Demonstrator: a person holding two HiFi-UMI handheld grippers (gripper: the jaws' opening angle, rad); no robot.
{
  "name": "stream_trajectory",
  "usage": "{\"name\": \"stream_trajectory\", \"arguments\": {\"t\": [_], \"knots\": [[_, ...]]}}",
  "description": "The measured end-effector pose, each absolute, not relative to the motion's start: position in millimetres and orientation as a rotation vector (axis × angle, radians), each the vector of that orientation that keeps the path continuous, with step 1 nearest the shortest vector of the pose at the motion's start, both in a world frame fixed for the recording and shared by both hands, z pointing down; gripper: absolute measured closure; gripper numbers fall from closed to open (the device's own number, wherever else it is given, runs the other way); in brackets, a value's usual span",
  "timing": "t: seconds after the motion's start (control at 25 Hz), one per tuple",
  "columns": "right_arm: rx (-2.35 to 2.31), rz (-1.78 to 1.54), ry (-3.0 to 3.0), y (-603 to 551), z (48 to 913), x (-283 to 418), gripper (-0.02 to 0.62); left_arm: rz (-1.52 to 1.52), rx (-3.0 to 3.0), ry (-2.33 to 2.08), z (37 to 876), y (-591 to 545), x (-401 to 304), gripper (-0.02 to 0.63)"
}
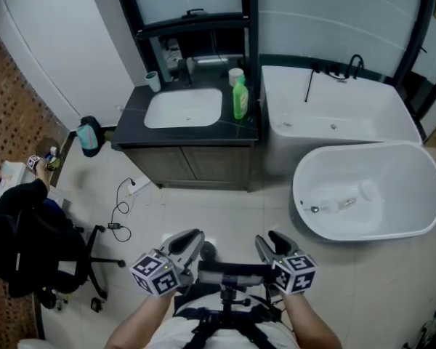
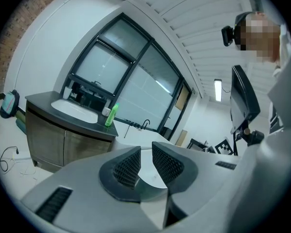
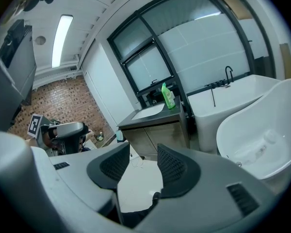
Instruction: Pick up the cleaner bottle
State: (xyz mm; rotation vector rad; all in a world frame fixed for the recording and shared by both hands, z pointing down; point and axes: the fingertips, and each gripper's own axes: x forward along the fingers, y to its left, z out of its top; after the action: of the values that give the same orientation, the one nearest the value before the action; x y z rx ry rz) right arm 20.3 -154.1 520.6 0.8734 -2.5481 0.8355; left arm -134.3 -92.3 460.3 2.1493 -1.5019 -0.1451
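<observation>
The green cleaner bottle [image 1: 240, 98] stands upright on the dark vanity counter [image 1: 134, 115], just right of the white sink basin [image 1: 184, 108]. It also shows small and far off in the left gripper view, as the bottle [image 2: 109, 115], and in the right gripper view, as the bottle [image 3: 168, 96]. My left gripper [image 1: 191, 240] and right gripper [image 1: 271, 243] are held side by side low in the head view, close to the person's body and well short of the vanity. The left gripper [image 2: 146, 161] has a narrow gap with nothing in it. The right gripper [image 3: 143, 165] stands open and empty.
A white oval bathtub [image 1: 363, 191] sits on the right, with a rectangular white tub [image 1: 334, 115] behind it. A black office chair [image 1: 29, 249] stands at the left, and a cable [image 1: 123, 209] lies on the tiled floor. A cup [image 1: 153, 81] and a white jar [image 1: 236, 73] share the counter.
</observation>
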Motion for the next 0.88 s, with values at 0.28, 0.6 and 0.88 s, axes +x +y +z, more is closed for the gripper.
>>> {"name": "stream_trajectory", "arguments": {"t": [0.28, 0.6, 0.88], "knots": [[0.86, 0.841, -2.515, -168, 525, -13, 0.416, -0.151, 2.121, -1.493, 468, -109, -169, 0.54], [0.839, 0.842, -2.472, -187, 534, -52, 0.416, -0.16, 2.094, -1.466, 481, -130, -205, 0.54], [0.892, 0.852, -2.428, -210, 543, -70, 0.416, -0.168, 2.113, -1.407, 488, -159, -227, 0.54]]}}
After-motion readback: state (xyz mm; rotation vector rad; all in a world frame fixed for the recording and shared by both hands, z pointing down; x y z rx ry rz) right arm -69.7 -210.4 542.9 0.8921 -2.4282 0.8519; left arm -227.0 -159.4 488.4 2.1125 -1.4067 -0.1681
